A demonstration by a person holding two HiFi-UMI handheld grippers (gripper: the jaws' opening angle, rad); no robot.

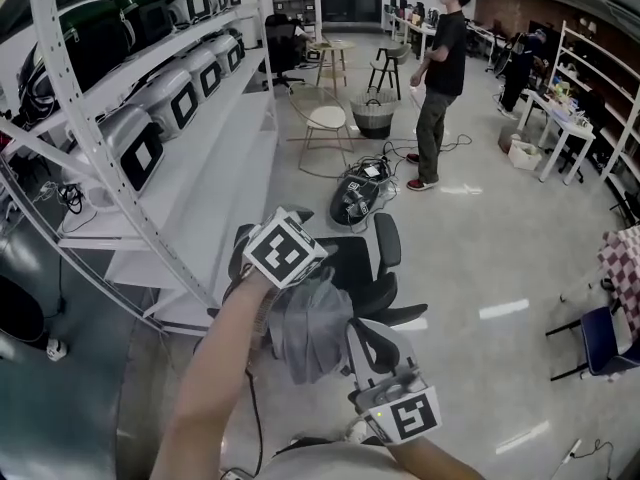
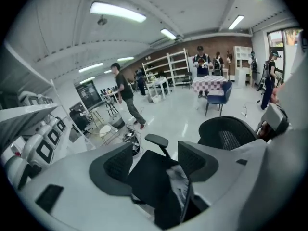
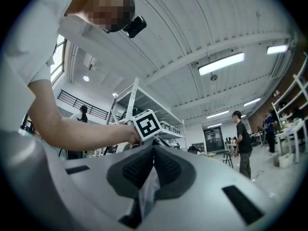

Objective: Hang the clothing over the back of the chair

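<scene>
One pinch only: right gripper (image 3: pixel 153 163) jaws are clamped on the grey garment (image 1: pixel 312 333), which hangs betw. the two tools close by the chair (image 1: pixel 362 266), not yet over its back. Left gripper (image 2: pixel 158 163) jaws stand wide, nothing betw. them. Risk: w/ a single hold the cloth may bunch, miss the back & slide to the floor (image 1: pixel 480 238) on release.

The chair (image 1: pixel 355 268) stands on the floor (image 1: pixel 480 258), just right of the shelf rack (image 1: pixel 190 178). The clothing (image 1: pixel 315 328) hangs before it, between the left claw (image 2: pixel 154 162) and the right claw (image 3: pixel 153 163). Behind the chair stand a stool (image 1: pixel 325 118), a basket (image 1: pixel 373 116) and a person (image 1: pixel 440 78).
</scene>
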